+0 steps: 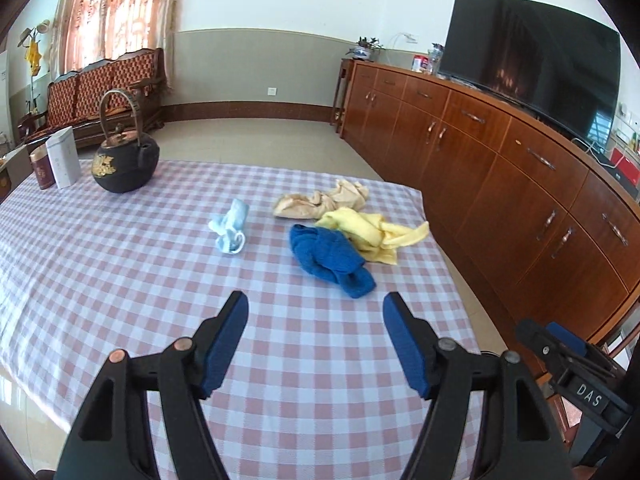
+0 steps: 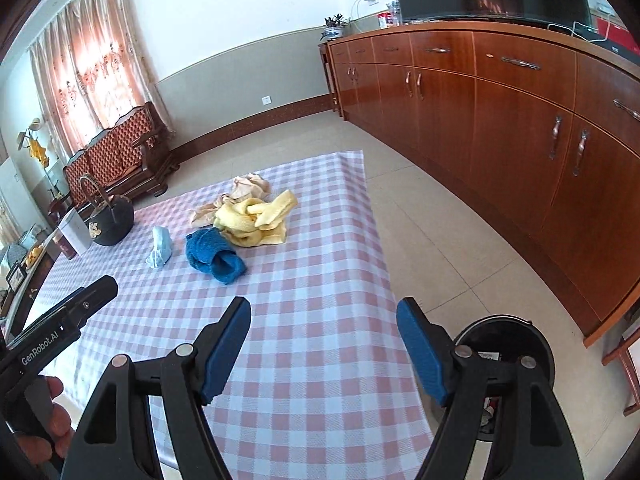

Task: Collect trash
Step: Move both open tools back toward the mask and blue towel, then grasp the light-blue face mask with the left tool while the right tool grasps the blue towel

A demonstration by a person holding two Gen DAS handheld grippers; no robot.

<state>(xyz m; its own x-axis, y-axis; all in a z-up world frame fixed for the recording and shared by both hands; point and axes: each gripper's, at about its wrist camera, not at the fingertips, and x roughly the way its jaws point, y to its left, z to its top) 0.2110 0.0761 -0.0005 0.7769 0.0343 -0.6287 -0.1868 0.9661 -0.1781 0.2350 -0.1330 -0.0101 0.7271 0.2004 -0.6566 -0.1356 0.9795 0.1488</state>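
Left wrist | trash: blue rag (image 1: 332, 258), yellow rag (image 1: 370, 232), beige rag (image 1: 320, 202), pale wad (image 1: 231, 228) all on table (image 1: 120, 280), uncollected | bin (image 2: 500, 328) on floor beside table | left gripper (image 1: 316, 304), right gripper (image 2: 324, 308): jaws apart, empty | judged: collection not begun.

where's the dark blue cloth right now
The dark blue cloth lies crumpled on the checked tablecloth, touching the yellow cloth on its right, with the light blue mask to its left.
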